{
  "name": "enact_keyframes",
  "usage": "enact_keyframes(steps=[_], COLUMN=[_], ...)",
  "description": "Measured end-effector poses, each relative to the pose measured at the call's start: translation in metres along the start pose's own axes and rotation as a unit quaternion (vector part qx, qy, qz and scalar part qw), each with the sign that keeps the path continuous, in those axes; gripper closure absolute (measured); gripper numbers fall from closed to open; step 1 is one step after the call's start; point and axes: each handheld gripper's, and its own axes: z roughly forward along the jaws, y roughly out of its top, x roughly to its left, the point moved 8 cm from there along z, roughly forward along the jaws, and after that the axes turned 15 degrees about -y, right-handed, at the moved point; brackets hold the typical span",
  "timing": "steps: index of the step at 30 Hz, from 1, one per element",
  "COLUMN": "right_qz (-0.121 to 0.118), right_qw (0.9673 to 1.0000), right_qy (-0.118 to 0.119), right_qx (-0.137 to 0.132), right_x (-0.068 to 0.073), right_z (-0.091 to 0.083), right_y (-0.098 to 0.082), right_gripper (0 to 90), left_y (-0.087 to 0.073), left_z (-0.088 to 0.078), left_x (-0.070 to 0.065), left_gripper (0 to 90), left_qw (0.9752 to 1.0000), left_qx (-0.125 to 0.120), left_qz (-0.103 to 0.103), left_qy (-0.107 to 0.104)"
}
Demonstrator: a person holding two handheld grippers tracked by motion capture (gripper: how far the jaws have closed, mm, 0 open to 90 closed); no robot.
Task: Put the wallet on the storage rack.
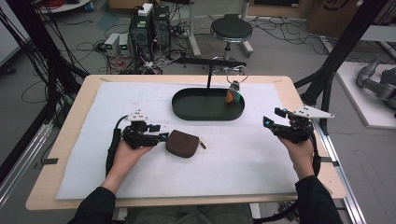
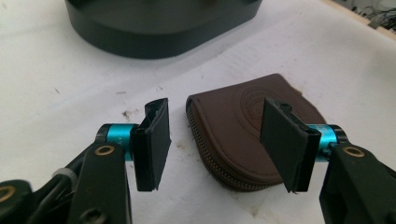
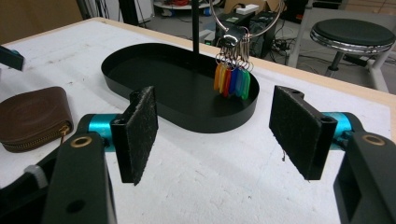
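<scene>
A: Brown leather, or something like it. The pouch (image 1: 183, 143) lies flat on the white surface (image 1: 233, 158), on the person's side of the black tray (image 1: 208, 104) and well apart from it. It has a zip round its curved edge and a small pull at the end away from the left gripper (image 1: 162, 136).

B: How do you judge it will handle?

A: Light and soft, I think. It would sag or fold if pinched at 1 corner, and the smooth face may slip a little against the pads.

B: So where to take hold?

A: Across the zipped rim, where the seam looks stiffest. In the left gripper view the left gripper (image 2: 214, 140) has its fingers (image 2: 153, 144) apart, 1 on either side of the pouch's near edge (image 2: 243, 135), not yet touching it as far as I can tell.

B: And the other hand?

A: The right gripper (image 1: 275, 120) is off to the right of the tray, well clear of the pouch, its fingers (image 3: 299, 130) also spread and holding nothing. Beyond them the right gripper view shows a bunch of coloured key tags (image 3: 232, 79) hanging on a ring over the tray's right end.
</scene>
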Motion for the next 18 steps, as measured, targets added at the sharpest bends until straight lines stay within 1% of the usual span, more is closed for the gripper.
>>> enact_keyframes(steps=[2, 3, 5, 8, 10, 12, 14, 15, 16, 18], right_qz=[-0.001, 0.000, 0.000, -0.002, -0.001, 0.001, 0.000, -0.002, -0.002, -0.004], right_qw=[1.0000, 1.0000, 1.0000, 1.0000, 1.0000, 1.0000, 1.0000, 1.0000, 1.0000, 1.0000], right_qy=[0.001, 0.001, 0.002, 0.001, 0.001, 0.000, 0.000, 0.000, 0.000, 0.001], right_qx=[0.000, 0.002, 0.006, 0.008, 0.007, 0.006, 0.005, 0.004, 0.004, 0.006], right_x=[0.000, 0.000, 0.000, -0.001, -0.001, -0.001, -0.001, -0.001, -0.001, 0.000], right_z=[0.001, 0.001, 0.002, 0.003, 0.002, 0.002, 0.002, 0.002, 0.002, 0.003], right_y=[0.000, 0.000, -0.001, -0.002, -0.002, -0.002, -0.001, -0.001, -0.001, -0.002], right_gripper=[33.3, 33.3, 33.3, 33.4, 33.4, 33.4, 33.4, 33.5, 33.6, 33.6], left_y=[-0.001, 0.000, 0.000, 0.000, -0.001, -0.003, -0.003, -0.003, -0.002, -0.002], left_z=[0.005, 0.007, 0.011, 0.018, 0.023, 0.027, 0.029, 0.029, 0.030, 0.031], left_x=[0.005, 0.008, 0.010, 0.010, 0.011, 0.015, 0.017, 0.017, 0.016, 0.013], left_gripper=[42.5, 42.5, 43.3, 45.6, 46.5, 46.8, 47.2, 49.2, 53.2, 63.4], left_qw=[0.9998, 0.9995, 0.9988, 0.9983, 0.9979, 0.9971, 0.9957, 0.9954, 0.9952, 0.9951], left_qx=[0.002, 0.000, 0.000, 0.013, 0.021, 0.033, 0.026, 0.025, 0.022, 0.020], left_qz=[-0.020, -0.032, -0.048, -0.056, -0.061, -0.068, -0.087, -0.091, -0.091, -0.088], left_qy=[0.000, -0.002, -0.008, -0.010, -0.007, 0.001, -0.012, -0.020, -0.027, -0.039])
